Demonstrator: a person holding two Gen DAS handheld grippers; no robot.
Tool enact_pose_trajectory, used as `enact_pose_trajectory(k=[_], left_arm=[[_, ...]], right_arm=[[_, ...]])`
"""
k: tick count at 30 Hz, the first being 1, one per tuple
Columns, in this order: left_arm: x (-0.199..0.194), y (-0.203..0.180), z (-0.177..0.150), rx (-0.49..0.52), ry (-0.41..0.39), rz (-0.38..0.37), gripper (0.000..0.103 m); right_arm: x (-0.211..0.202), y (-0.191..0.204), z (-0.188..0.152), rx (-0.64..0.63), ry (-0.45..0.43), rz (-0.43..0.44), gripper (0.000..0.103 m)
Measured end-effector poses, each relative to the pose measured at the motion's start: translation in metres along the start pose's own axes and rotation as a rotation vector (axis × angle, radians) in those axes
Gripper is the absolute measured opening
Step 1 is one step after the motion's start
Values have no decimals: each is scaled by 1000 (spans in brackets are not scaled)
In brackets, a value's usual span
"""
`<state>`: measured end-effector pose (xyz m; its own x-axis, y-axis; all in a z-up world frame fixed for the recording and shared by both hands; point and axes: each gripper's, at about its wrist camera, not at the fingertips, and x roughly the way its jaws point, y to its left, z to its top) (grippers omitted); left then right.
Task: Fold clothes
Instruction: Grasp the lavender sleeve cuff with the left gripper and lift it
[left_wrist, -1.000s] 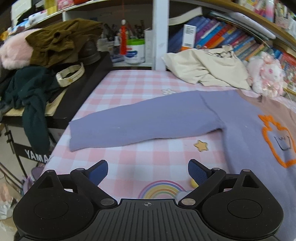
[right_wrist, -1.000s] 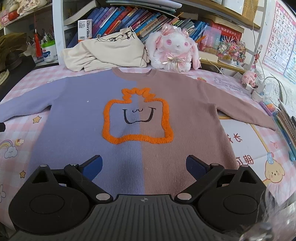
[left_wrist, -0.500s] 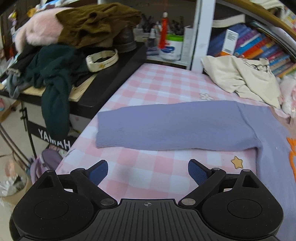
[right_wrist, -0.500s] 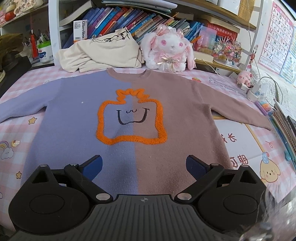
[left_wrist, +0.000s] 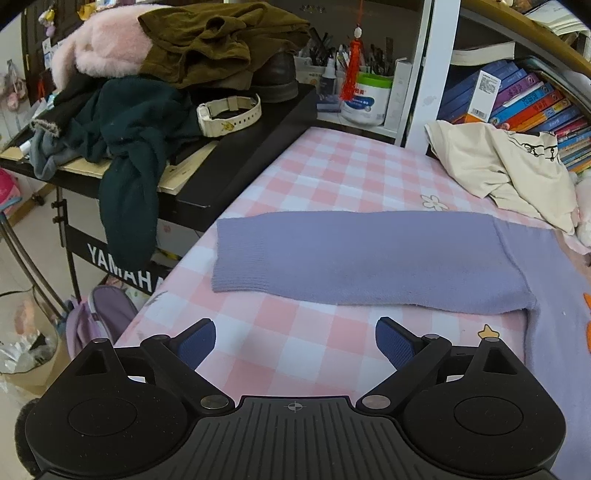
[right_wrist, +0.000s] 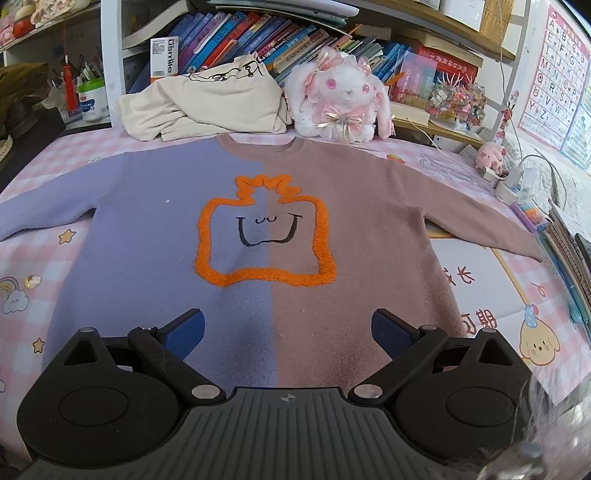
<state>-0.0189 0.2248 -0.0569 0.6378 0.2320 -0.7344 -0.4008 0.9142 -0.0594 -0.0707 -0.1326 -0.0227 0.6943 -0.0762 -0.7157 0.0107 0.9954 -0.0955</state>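
A two-tone sweater (right_wrist: 266, 229), lilac on the left half and dusty brown on the right, lies flat and face up on the pink checked table, an orange outlined smiling shape on its chest. Its lilac sleeve (left_wrist: 362, 254) stretches straight out toward the table's left edge. My left gripper (left_wrist: 295, 341) hovers open over bare checked cloth just in front of that sleeve, nearer its cuff. My right gripper (right_wrist: 288, 330) is open above the sweater's bottom hem, at the colour seam. Neither holds anything.
A cream garment (right_wrist: 207, 107) and a pink-white plush rabbit (right_wrist: 343, 99) sit at the back by the bookshelf. A black keyboard stand (left_wrist: 207, 177) heaped with clothes adjoins the table's left edge. Cables, books and pens (right_wrist: 554, 236) crowd the right side.
My left gripper has swung left and moved closer to the lilac sleeve's cuff, bringing the keyboard stand into view. The right gripper has eased slightly forward over the hem. The sweater has not moved.
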Motion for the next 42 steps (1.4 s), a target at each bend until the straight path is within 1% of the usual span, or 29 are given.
enact_pose_trajectory(k=[10, 15, 17, 21, 25, 28, 30, 32, 34, 36, 38, 42], left_arm=[[2, 8, -1, -40, 2, -30, 95], [10, 10, -2, -57, -13, -11, 95], [15, 13, -3, -73, -12, -2, 93], [21, 27, -1, -155, -33, 2, 91], [25, 46, 8, -277, -68, -20, 83], [31, 54, 12, -357, -100, -32, 80], [34, 53, 16, -392, -101, -58, 73], [37, 52, 16, -433, -98, -109, 68], [39, 49, 16, -475, -93, -166, 65], [41, 46, 14, -516, -82, -229, 65], [43, 42, 13, -540, -76, -270, 65], [47, 40, 13, -563, -70, -311, 65]], right_arm=[[-1, 2, -2, -3, 3, 4, 98], [0, 0, -4, 14, 18, 1, 98], [1, -1, -5, 14, 26, 0, 98], [1, 2, -5, -9, 38, 0, 98], [1, 2, -5, -21, 40, -5, 98], [1, 2, -5, -23, 41, -10, 98], [1, 1, -4, -22, 42, -13, 98], [0, 1, -4, -20, 43, -15, 98], [1, 1, -4, -18, 43, -16, 98], [1, 1, -5, -16, 45, -17, 98], [1, 1, -5, -14, 45, -19, 98], [1, 0, -5, -10, 45, -20, 98]])
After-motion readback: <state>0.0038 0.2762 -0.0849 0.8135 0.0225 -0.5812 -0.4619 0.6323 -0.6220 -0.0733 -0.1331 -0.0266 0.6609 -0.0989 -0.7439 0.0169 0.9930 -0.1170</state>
